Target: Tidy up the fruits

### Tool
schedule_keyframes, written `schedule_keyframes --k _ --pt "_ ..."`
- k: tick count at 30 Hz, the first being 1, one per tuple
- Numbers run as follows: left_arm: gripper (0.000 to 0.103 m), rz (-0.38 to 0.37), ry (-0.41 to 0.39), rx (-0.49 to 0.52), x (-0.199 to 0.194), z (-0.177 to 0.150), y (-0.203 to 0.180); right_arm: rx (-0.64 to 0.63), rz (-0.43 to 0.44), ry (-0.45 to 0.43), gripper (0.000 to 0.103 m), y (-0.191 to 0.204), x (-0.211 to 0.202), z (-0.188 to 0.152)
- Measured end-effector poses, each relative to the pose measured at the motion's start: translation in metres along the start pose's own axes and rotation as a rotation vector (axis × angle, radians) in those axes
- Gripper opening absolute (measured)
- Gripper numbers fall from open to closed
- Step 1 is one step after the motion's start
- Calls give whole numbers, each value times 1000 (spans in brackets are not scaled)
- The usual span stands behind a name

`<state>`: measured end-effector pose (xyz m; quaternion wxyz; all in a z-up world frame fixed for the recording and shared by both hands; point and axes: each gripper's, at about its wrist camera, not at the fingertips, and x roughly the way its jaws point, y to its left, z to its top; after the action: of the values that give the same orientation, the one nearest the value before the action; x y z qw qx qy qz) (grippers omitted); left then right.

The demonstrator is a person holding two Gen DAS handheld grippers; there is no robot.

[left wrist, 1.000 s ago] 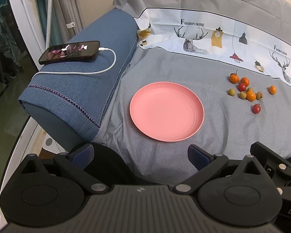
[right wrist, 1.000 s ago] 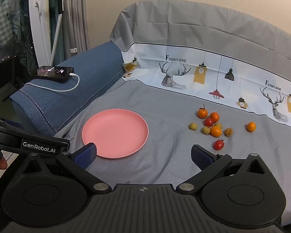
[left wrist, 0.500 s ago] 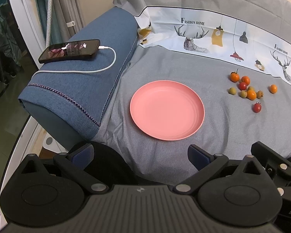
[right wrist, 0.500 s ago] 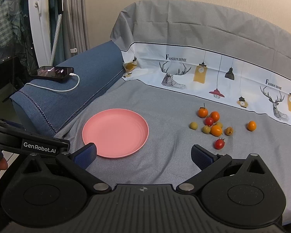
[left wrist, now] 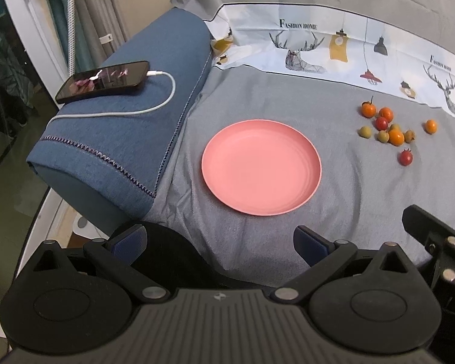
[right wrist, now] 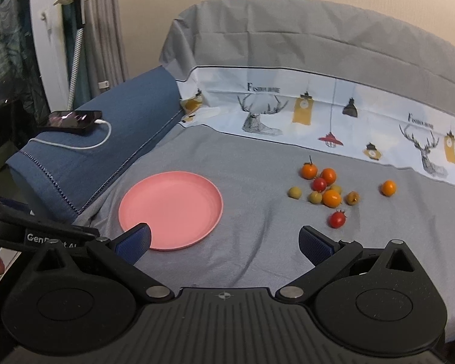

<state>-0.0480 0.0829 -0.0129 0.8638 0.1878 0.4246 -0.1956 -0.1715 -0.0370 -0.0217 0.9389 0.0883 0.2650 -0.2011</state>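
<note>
An empty pink plate [left wrist: 261, 166] [right wrist: 170, 210] lies on the grey cloth. To its right lies a cluster of small fruits [left wrist: 388, 127] [right wrist: 326, 186]: orange, red and yellow-green ones. One red tomato [right wrist: 337, 219] [left wrist: 406, 157] lies nearest me, and one orange fruit [right wrist: 388, 188] [left wrist: 430, 126] sits apart at the right. My left gripper [left wrist: 218, 244] is open and empty, just short of the plate. My right gripper [right wrist: 224, 242] is open and empty, between the plate and the fruits, short of both.
A blue folded blanket [left wrist: 130, 127] [right wrist: 106, 139] lies left of the plate with a phone [left wrist: 103, 80] [right wrist: 71, 119] and white cable on it. A printed cloth backrest [right wrist: 318, 112] rises behind. The surface edge drops off at left. The right gripper's body [left wrist: 439, 242] shows at the right edge of the left wrist view.
The right gripper has moved forward and a little to the right, so the plate and fruits look nearer. The left gripper has hardly moved. Both stay open.
</note>
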Motion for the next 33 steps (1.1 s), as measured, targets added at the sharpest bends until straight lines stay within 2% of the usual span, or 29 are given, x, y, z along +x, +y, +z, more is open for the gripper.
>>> schedule_keyframes --k 2,5,8,9,10,11,13,19,25,28,33 --pt "103 3 6 19 2 3 -7 50 20 -78 103 -8 2 -6" --pt "103 4 20 50 7 8 -19 95 13 -102 103 -21 7 -8" --pt "103 10 32 88 12 14 -34 24 -79 -126 103 -43 11 -13" --pt "103 9 37 99 14 15 -40 50 -86 -107 102 -51 14 -13" --pt "103 4 43 109 16 17 -44 109 -70 -44 103 -59 21 -13" --pt "103 -4 50 116 18 19 -49 125 -82 -40 103 -68 22 -15" --pt "103 -25 65 129 24 24 -59 213 -73 24 103 -84 35 -17" --pt "103 -84 152 148 54 46 -92 319 -188 105 102 -138 75 -26" --pt "103 -177 198 134 98 81 -133 302 -313 130 102 -191 138 -28" --pt "103 -229 206 122 127 104 -159 275 -303 159 102 -211 177 -27" --pt "103 -240 164 181 184 147 -208 267 -274 156 102 -228 229 -29"
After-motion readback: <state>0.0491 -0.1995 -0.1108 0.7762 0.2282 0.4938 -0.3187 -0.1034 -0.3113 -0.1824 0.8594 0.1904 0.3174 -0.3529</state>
